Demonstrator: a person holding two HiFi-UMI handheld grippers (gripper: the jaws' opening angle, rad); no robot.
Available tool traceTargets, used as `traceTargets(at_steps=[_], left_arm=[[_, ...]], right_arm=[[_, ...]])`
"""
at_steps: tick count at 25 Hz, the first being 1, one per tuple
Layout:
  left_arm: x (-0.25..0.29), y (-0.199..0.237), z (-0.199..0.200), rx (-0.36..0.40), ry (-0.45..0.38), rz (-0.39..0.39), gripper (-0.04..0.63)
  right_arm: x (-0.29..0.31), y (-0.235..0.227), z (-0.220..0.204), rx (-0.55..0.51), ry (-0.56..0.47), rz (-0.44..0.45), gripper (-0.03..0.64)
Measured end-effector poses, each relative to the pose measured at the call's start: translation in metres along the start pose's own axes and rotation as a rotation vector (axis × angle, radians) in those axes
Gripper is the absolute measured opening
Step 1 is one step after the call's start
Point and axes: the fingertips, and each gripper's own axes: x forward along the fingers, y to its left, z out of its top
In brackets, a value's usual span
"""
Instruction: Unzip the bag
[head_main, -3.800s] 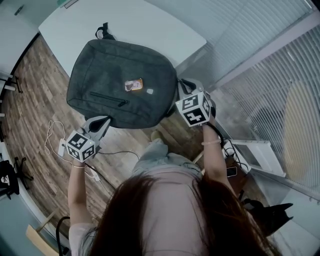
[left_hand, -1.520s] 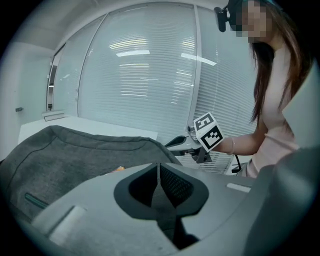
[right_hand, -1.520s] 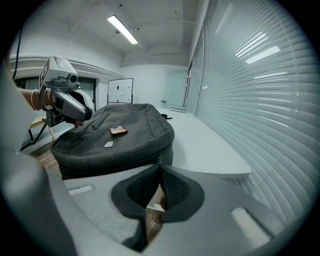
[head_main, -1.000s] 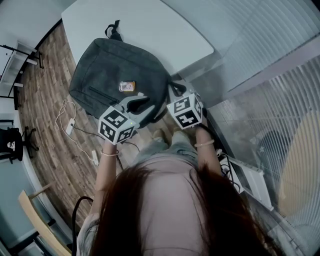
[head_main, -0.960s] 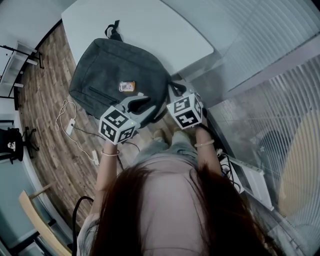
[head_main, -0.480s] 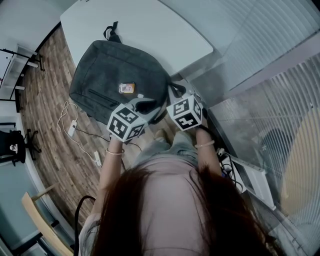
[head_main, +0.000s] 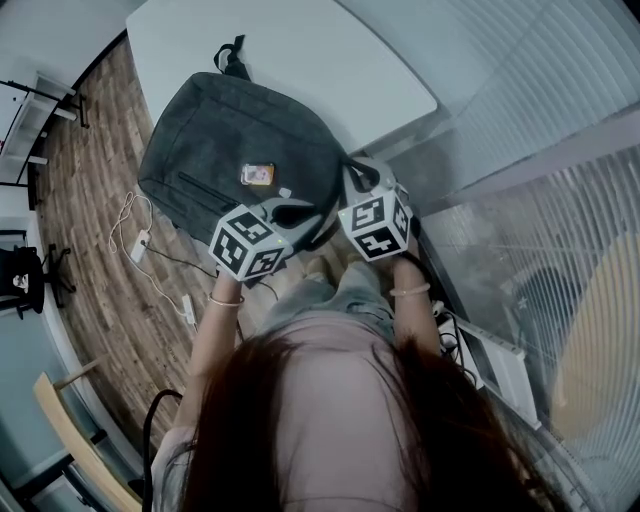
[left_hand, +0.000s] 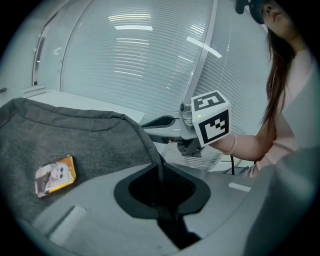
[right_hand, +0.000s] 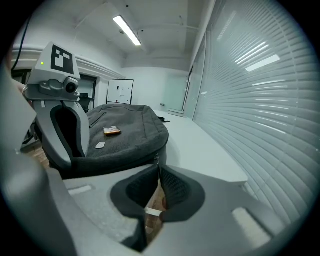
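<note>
right tool (right_hand: 160, 175), jaws together

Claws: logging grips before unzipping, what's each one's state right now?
Left claw: closing on the backpack's edge.
Right claw: closed on the zipper pull.

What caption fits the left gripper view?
Jaws of left gripper closing on edge of grey backpack, right gripper beyond.

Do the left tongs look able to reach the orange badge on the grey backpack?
Probably yes: the small orange badge lies bare on the grey backpack beside the left tongs, now closing on its edge.
</note>
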Motion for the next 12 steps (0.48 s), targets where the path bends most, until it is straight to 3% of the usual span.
traceTargets(at_steps=[12], left_arm=[[0.004,0.003,-0.004,-0.035,0.011,-0.093,0.04]], right_arm=[[0.02,-0.012,0.009,-0.052,-0.025,-0.004,0.02]])
